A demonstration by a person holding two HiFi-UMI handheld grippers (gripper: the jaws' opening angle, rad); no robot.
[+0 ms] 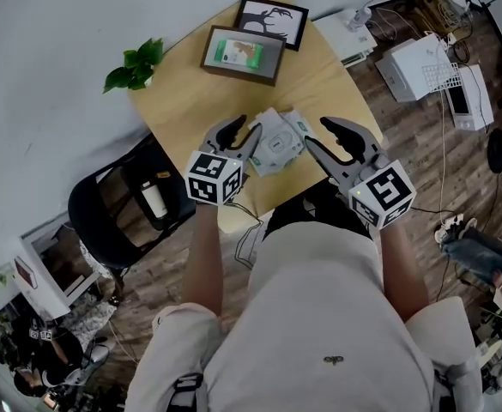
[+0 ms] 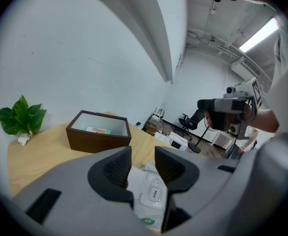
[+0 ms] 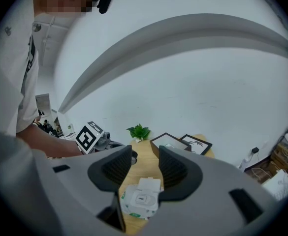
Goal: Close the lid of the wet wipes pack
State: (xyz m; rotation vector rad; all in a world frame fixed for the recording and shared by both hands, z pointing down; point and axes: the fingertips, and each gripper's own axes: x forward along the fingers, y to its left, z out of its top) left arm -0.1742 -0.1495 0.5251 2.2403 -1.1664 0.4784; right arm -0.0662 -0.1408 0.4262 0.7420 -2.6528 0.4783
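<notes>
wet wipes pack [image 1: 278, 142] on wooden worktop [image 1: 190, 93], flanked by left gripper [image 1: 251, 124] and right gripper [image 1: 315, 132]
the pack lies near the worktop's front edge. both pairs of jaws stand apart with nothing clamped, their tips just beside the pack's two sides. a brown frame [image 1: 243, 55] and a black frame [image 1: 272, 21] sit toward the far corner.

Bare tabletop [image 1: 182, 101] strip between wipes pack [image 1: 278, 142] and box [image 1: 243, 54]. Box and frame [image 1: 272, 21] block far side; plant [image 1: 135, 65] sits at left corner, well apart.
</notes>
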